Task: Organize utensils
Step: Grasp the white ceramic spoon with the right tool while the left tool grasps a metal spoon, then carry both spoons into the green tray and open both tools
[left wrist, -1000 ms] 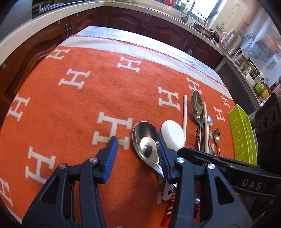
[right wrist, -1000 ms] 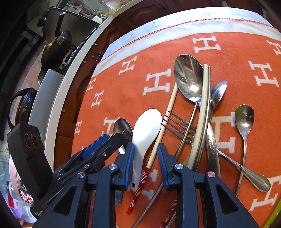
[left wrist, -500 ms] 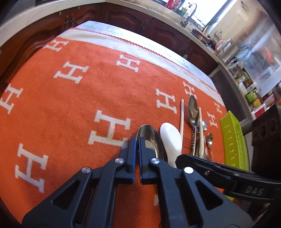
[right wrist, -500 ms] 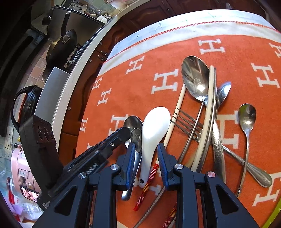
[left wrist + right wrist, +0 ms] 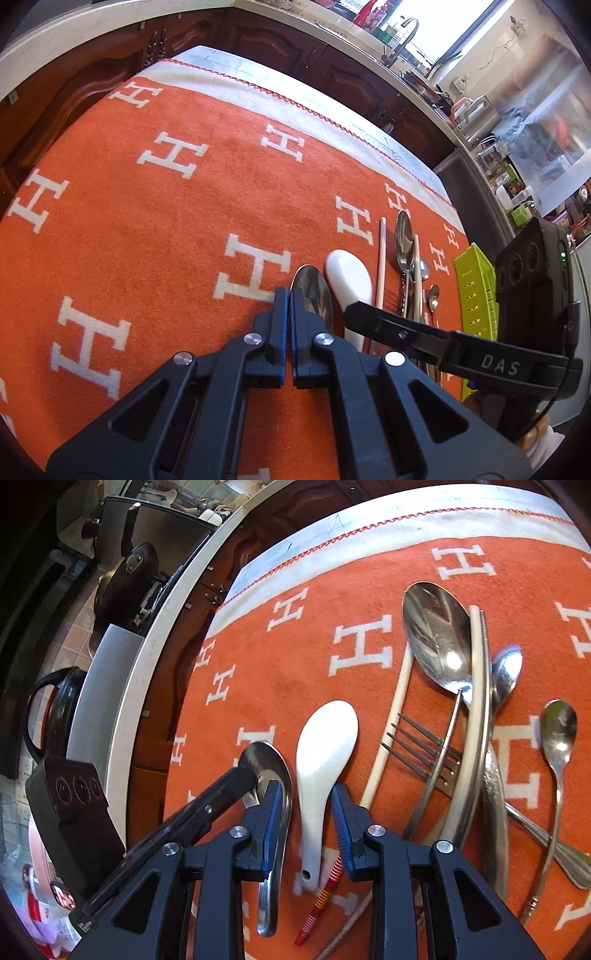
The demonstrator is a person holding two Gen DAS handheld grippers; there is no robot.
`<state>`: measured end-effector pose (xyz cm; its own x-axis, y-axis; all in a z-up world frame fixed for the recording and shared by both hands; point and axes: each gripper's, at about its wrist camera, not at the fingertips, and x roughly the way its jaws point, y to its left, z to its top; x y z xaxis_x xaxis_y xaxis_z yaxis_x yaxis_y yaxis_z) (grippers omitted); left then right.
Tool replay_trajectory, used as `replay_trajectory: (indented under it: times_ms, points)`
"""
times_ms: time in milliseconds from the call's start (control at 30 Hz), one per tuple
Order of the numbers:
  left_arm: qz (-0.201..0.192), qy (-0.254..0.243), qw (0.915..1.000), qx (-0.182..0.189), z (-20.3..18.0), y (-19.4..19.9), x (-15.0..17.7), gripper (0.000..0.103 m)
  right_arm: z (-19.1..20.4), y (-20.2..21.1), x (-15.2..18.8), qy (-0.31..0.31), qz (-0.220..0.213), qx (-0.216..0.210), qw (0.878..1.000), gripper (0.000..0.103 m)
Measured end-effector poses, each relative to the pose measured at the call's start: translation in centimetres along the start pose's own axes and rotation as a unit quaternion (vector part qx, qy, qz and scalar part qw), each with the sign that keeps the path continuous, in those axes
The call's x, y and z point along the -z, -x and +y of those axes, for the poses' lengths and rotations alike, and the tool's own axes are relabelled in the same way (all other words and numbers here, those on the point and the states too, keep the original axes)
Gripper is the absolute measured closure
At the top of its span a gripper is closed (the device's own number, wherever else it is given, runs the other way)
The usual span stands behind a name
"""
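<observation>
Utensils lie on an orange cloth with white H marks (image 5: 166,229). My left gripper (image 5: 287,295) is shut and empty, its tips just left of a steel spoon bowl (image 5: 314,291). My right gripper (image 5: 304,805) is open, its blue pads on either side of the handle of a white ceramic spoon (image 5: 321,749), which also shows in the left wrist view (image 5: 349,277). The steel spoon (image 5: 269,771) lies just left of it. To the right lie a cream chopstick (image 5: 391,720), a large steel spoon (image 5: 436,638), a fork (image 5: 421,746) and a small spoon (image 5: 557,734).
A lime green slotted tray (image 5: 476,288) stands at the cloth's right edge. A red-striped chopstick end (image 5: 321,897) lies under my right gripper. Dark wood cabinets and a pale counter (image 5: 110,22) surround the table. A black pan (image 5: 125,587) sits on the stove at left.
My left gripper has shut, empty, beside the steel spoon and moved back and up. My right gripper has shifted left from the striped chopstick to straddle the white spoon's handle.
</observation>
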<state>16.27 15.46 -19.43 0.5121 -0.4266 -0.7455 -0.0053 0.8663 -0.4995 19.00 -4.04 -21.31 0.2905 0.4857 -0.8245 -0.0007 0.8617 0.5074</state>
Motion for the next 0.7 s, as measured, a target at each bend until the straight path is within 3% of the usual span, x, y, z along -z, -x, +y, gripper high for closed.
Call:
replay_trajectory:
  times_ms: [67,100,200,500,700]
  points:
    - [0.002,0.004,1.0000,0.003,0.0,0.0,0.1,0.103,0.2,-0.3,-0.2,0.001,-0.003,-0.003,1.000,0.078]
    - [0.002,0.002,1.0000,0.004,-0.1,0.0,0.0,0.103,0.3,-0.5,-0.2,0.005,-0.005,0.000,1.000,0.089]
    - [0.001,0.002,1.0000,0.006,-0.3,0.1,0.1,0.103,0.8,-0.6,0.0,0.012,-0.013,-0.002,1.000,0.096]
    - [-0.013,-0.019,0.9997,-0.002,-2.2,2.7,-0.8,0.103,3.7,3.6,0.5,0.076,-0.066,0.013,0.995,0.097]
    - [-0.022,-0.074,0.9968,0.020,-7.4,5.2,-1.7,0.103,2.9,10.1,1.2,0.078,-0.100,0.039,0.991,0.097]
